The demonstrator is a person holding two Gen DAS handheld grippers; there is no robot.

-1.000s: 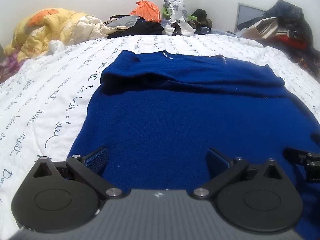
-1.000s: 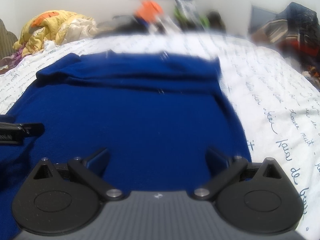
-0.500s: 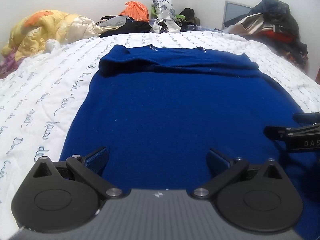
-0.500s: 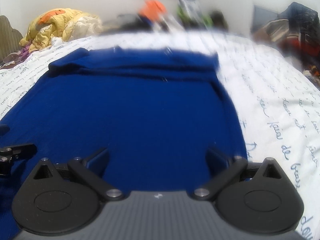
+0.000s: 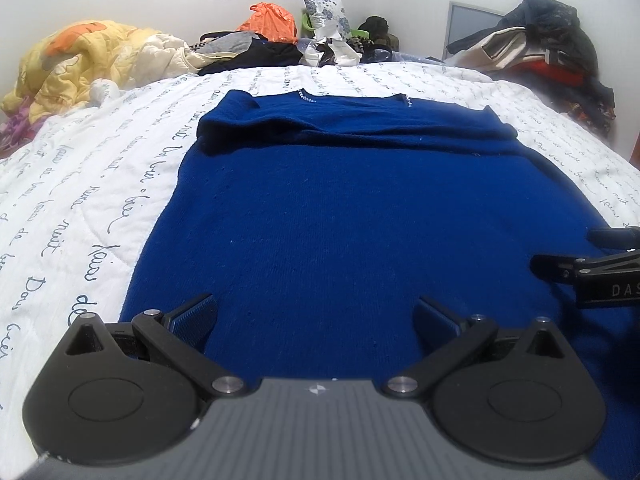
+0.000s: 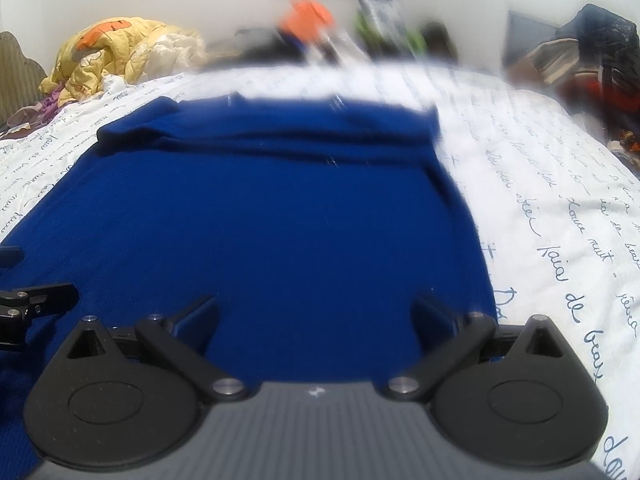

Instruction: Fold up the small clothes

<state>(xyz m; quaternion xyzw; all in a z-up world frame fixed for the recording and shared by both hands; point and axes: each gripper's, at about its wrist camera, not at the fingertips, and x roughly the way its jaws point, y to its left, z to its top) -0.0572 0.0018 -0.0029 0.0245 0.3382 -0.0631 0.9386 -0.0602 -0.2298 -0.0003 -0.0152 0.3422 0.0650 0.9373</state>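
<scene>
On the white script-printed bedspread point(image 5: 100, 184), the dark blue knit sweater point(image 5: 352, 216) has its sleeves folded in; body folds remain. The left gripper point(image 5: 316, 314) and right gripper point(image 6: 316, 314) are both spread and empty.

One dark blue knitted sweater point(image 5: 352, 216) is lying ahead of the fingers on one white script-printed bedspread point(image 5: 92, 184); two black grippers are showing.

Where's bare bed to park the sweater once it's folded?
Bare sheet lies left of the blue sweater, up to the yellow quilt. Another strip runs along its right edge. The headboard end is crowded with the clothes pile; the far right holds stacked garments.
</scene>
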